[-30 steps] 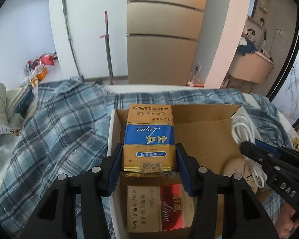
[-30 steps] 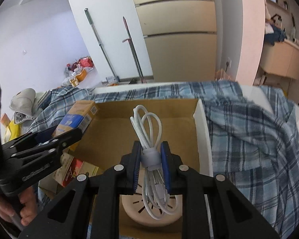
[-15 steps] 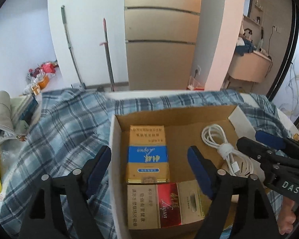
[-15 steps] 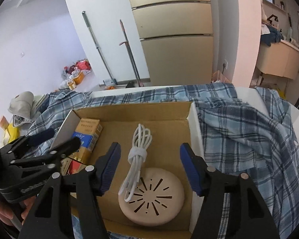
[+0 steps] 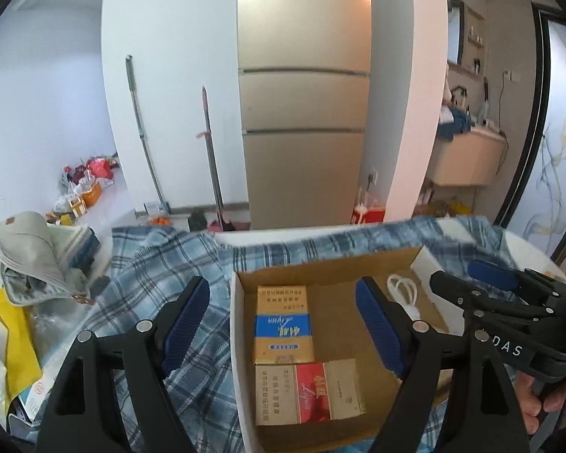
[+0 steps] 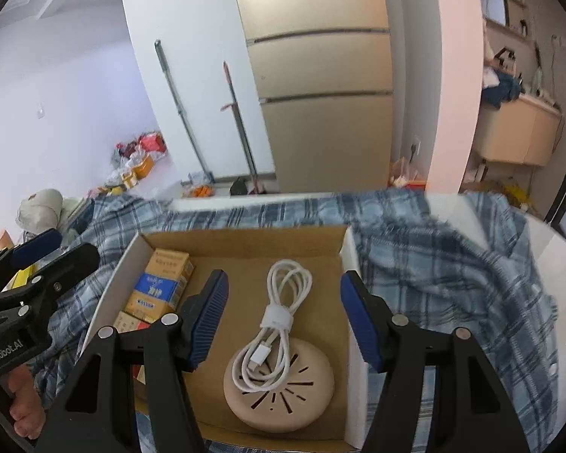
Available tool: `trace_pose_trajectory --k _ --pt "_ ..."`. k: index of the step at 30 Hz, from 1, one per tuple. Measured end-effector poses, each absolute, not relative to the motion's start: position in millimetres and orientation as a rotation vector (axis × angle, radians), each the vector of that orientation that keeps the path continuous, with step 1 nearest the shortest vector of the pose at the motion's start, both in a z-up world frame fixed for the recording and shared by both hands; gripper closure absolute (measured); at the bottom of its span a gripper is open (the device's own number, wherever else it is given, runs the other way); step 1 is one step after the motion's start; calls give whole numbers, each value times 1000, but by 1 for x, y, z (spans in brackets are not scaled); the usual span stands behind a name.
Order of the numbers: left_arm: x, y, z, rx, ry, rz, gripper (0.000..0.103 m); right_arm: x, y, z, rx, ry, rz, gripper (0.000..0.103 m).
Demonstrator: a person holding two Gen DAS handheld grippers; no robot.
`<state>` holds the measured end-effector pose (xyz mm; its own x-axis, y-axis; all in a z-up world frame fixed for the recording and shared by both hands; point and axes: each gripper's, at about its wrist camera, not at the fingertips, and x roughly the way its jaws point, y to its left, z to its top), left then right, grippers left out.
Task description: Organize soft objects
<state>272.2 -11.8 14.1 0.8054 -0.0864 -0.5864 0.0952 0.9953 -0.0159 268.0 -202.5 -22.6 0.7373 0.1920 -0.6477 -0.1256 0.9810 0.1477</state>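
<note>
A second ago your left gripper point(image 5: 283, 324) clamped the blue pack point(image 5: 283, 330); now its jaws are wide and the pack lies in the left of the box point(image 6: 241, 238), behind the red pack point(image 5: 311, 392). Your right gripper point(image 6: 283, 315) has also let go, jaws wide: the cable point(image 6: 279, 324) rests partly on the round disc point(image 6: 279, 389). Both placements seem done, though the disc may not be soft.

surface: white table point(image 6: 558, 249) | directly on it: blue plaid cloth point(image 6: 452, 264) | on cloth: cardboard box point(image 6: 241, 239)
</note>
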Motion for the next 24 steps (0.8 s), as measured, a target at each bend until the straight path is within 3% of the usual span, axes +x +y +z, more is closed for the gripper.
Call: trace_pose_trajectory --k 8,9,10,24 --pt "232 -3 55 0 368 -21 10 241 -211 17 68 531 94 7" --pt "227 -1 60 -5 337 -32 4 238 -211 21 58 512 93 2" --pt "223 0 63 -11 314 -45 0 235 -210 27 50 491 98 1" --pt "177 0 102 -1 163 -73 0 189 -203 81 -3 271 67 1"
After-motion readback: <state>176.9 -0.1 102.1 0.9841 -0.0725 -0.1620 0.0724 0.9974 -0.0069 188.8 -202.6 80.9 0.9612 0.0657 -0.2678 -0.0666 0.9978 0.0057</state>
